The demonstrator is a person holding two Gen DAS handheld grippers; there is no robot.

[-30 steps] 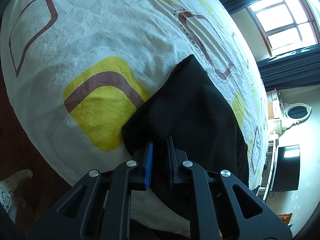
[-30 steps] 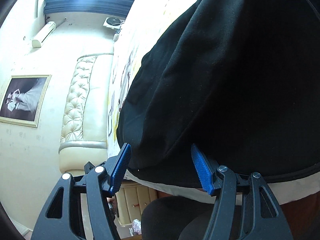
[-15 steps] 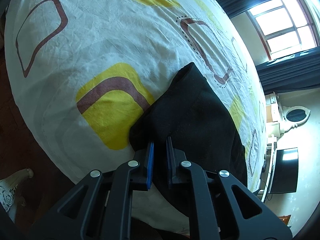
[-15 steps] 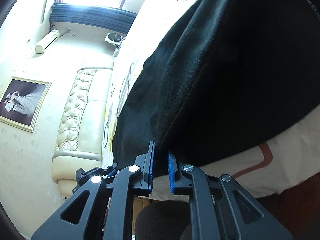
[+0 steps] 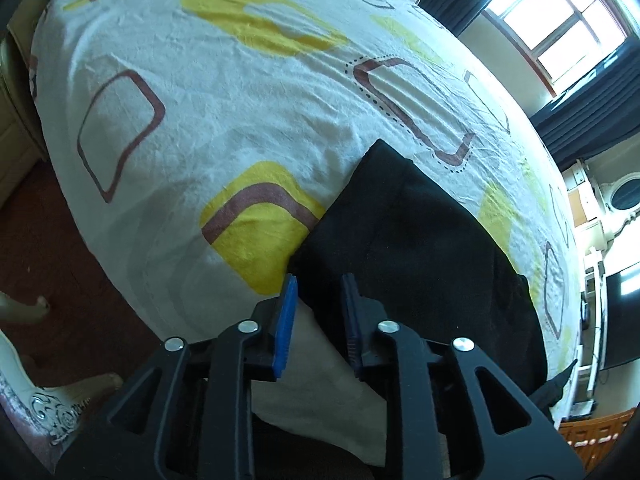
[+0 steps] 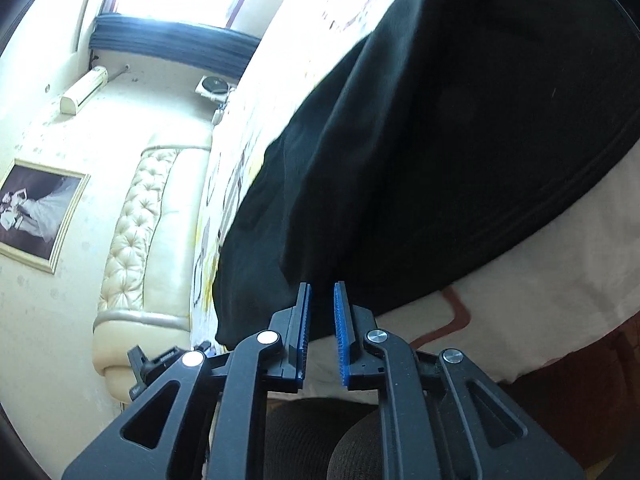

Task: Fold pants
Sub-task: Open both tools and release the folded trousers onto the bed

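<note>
Black pants (image 5: 420, 248) lie folded on a patterned white bedsheet (image 5: 240, 112), near the bed's near edge. My left gripper (image 5: 318, 284) sits at the pants' near left corner with its jaws parted and the fabric edge between the pads, not pinched. In the right wrist view the pants (image 6: 440, 140) fill the upper right. My right gripper (image 6: 321, 292) has its jaws slightly apart at the pants' lower edge, where a fold of cloth hangs above the tips; I cannot see it clamping cloth.
A cream tufted headboard (image 6: 132, 240) and a framed picture (image 6: 36, 216) lie left in the right wrist view. A window (image 5: 560, 24) with dark curtains, a dresser and a TV (image 5: 620, 320) stand beyond the bed. Red-brown floor (image 5: 60, 260) lies left of the bed.
My left gripper opened from shut on the pants corner and drew back a little. My right gripper closed from wide open, then parted slightly, and its cloth has dropped toward the bed.
</note>
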